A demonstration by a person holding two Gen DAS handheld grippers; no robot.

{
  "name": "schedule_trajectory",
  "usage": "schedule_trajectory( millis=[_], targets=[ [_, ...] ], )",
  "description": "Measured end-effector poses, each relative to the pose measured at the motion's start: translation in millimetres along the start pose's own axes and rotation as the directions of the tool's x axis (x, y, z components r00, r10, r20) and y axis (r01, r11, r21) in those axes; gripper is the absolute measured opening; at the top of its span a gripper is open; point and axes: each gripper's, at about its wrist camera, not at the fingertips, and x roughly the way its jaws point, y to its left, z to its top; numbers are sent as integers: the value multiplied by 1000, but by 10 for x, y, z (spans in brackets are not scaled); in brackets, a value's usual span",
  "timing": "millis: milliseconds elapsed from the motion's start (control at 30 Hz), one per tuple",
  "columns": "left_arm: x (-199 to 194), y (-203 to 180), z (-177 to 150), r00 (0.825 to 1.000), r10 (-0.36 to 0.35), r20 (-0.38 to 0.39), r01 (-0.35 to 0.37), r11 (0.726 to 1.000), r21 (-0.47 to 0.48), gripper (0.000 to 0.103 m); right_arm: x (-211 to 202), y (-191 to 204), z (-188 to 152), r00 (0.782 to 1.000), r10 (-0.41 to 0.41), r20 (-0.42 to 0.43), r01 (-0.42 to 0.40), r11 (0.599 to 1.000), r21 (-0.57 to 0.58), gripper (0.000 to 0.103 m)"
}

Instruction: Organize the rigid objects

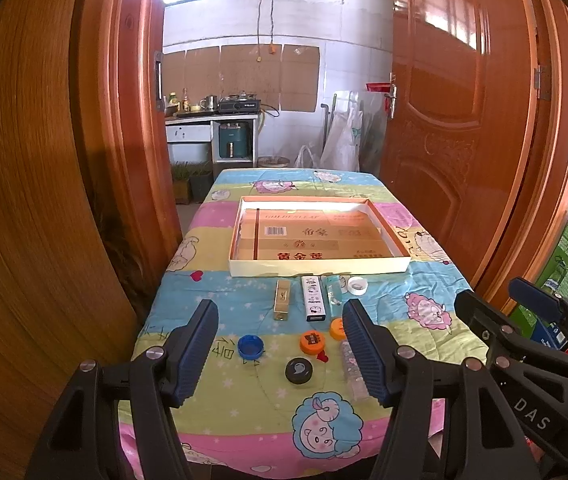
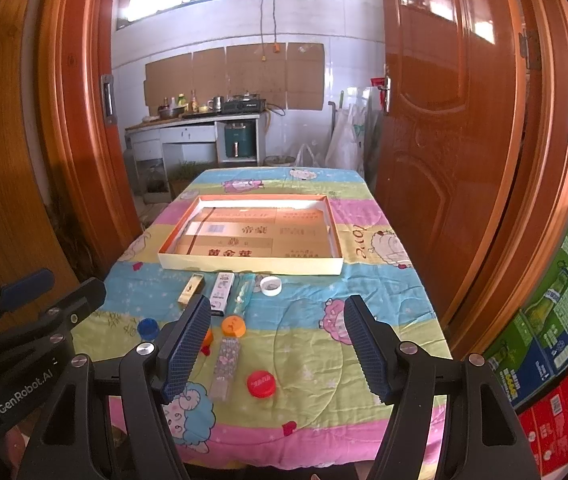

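Observation:
A shallow cardboard tray (image 1: 398,266) (image 2: 336,266) lies on the cartoon quilt. In front of it lie a gold lighter (image 1: 281,298) (image 2: 190,289), a white lighter (image 1: 312,298) (image 2: 221,288), a clear lighter (image 1: 332,292) (image 2: 243,294) and a white cap (image 1: 356,285) (image 2: 271,285). Nearer lie a blue cap (image 1: 250,346) (image 2: 147,328), orange caps (image 1: 312,342) (image 2: 233,326), a black cap (image 1: 298,371), a red cap (image 2: 261,383) and a patterned lighter (image 2: 225,368). My left gripper (image 1: 279,352) and right gripper (image 2: 275,352) are open and empty, above the table's near edge.
The quilt-covered table (image 1: 243,412) stands in a doorway between wooden door panels (image 1: 444,120). Stacked printed cartons (image 2: 556,332) stand at the right. A kitchen counter (image 2: 203,120) is behind.

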Motion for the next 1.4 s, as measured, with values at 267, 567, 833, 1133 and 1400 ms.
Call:
schedule_trajectory(
  millis=[267, 567, 833, 1133, 1400],
  targets=[
    [66, 68, -1, 1000, 0, -21, 0, 1000, -3, 65, 82, 9, -17, 1000, 4, -15, -4, 1000, 2, 71],
    [382, 364, -112, 992, -55, -112, 46, 996, -79, 65, 324, -123, -213, 995, 50, -89, -45, 998, 51, 71],
    [749, 566, -426, 987, -35, -154, 26, 998, -60, 65, 669, -154, -563, 987, 55, -153, -52, 998, 25, 71],
    [1187, 590, -591, 976, -46, -213, 40, 999, -28, 60, 968, -258, -806, 978, 66, -198, -63, 998, 23, 71],
    [1515, 554, -606, 966, -25, -259, 27, 1000, 2, 60, 1099, -272, -874, 969, 99, -228, -93, 995, 38, 71]
  ],
)
